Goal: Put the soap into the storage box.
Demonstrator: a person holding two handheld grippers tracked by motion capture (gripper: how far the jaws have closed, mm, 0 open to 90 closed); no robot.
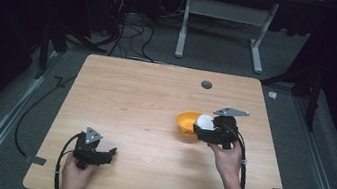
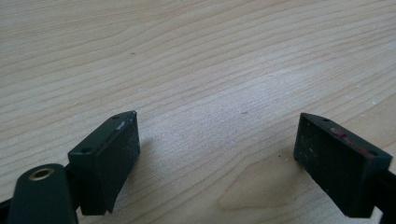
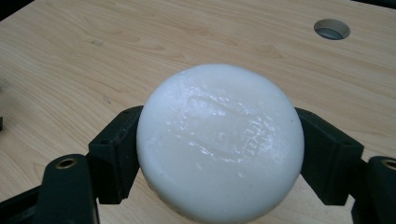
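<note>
The right hand-held gripper (image 1: 208,128) pinches a round white soap bar (image 3: 220,144) by its rim, just beside the orange bowl (image 1: 186,122). It looks hard, waxy, likely slippery; opposite edges suit it. The left hand-held gripper (image 2: 217,158) rests spread on the desk (image 1: 146,96), well away from the bowl.

my table (image 1: 142,121) is pale wood with fine wavy grain and one grey round hole (image 1: 206,84), and the floor (image 1: 11,116) around it is grey carpet. my right gripper (image 1: 211,131) is black with a grey plate and pinches a glossy white puck (image 3: 219,140) with a faint embossed rectangle on its face, just beside an orange bowl (image 1: 186,122). my left gripper (image 1: 101,155) is black too, one pad (image 2: 343,154) edged with a thin red streak.
</note>
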